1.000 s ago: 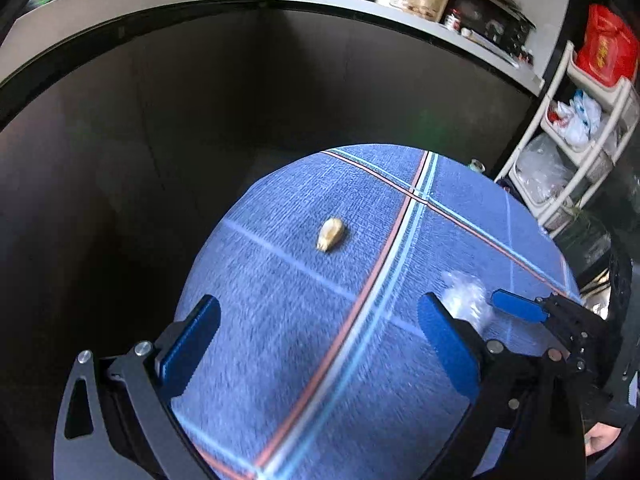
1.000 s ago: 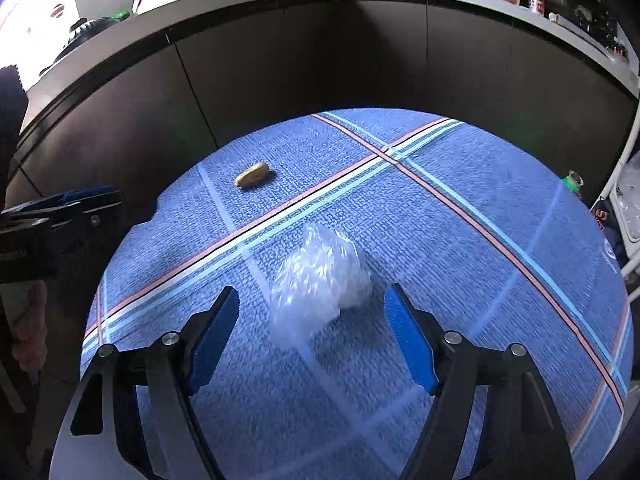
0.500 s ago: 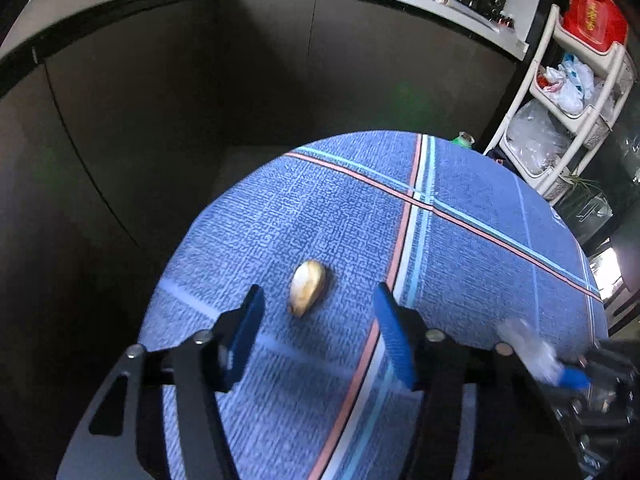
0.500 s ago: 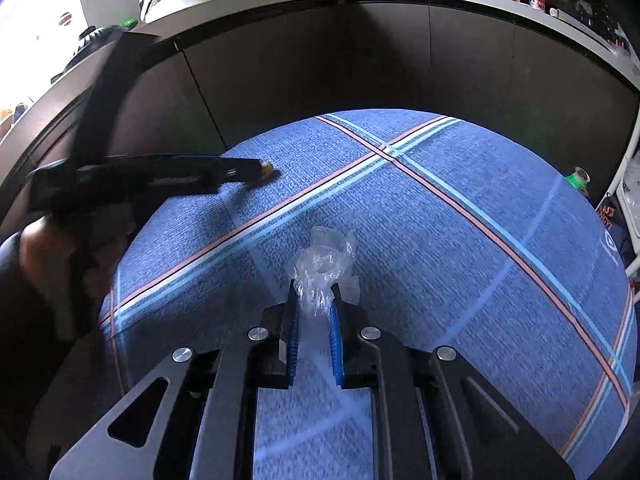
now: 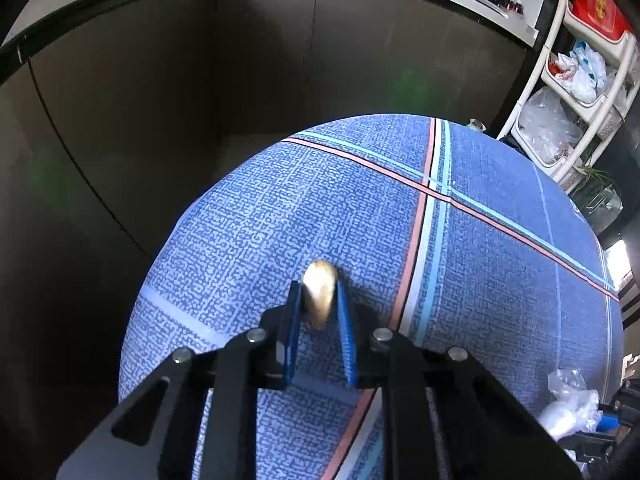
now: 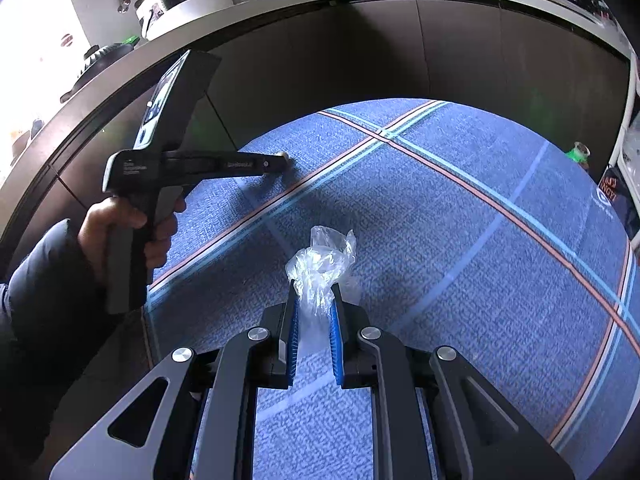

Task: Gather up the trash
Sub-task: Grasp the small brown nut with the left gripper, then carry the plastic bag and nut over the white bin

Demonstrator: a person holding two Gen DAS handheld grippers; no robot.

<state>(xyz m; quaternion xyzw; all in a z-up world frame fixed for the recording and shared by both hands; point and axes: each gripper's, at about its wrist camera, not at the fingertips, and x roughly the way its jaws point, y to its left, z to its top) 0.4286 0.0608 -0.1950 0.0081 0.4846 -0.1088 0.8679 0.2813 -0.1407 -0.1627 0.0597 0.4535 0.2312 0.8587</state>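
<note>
Shell (image 5: pixel 319 294), a second ago loose on the blue surface (image 5: pixel 500 280), now pinched as our left gripper (image 5: pixel 319 304) jaws just closed. Right gripper (image 6: pixel 314 314) already pinches plastic wrap (image 6: pixel 320 268). We judge both ready to bin.

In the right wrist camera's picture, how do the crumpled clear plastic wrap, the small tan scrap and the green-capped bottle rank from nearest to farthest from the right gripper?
1. Crumpled clear plastic wrap: pinched between the right gripper pads.
2. Small tan scrap: up-left across the blue plaid tablecloth, at the left gripper's tip.
3. Green-capped bottle: beyond the cloth's far right edge.
</note>
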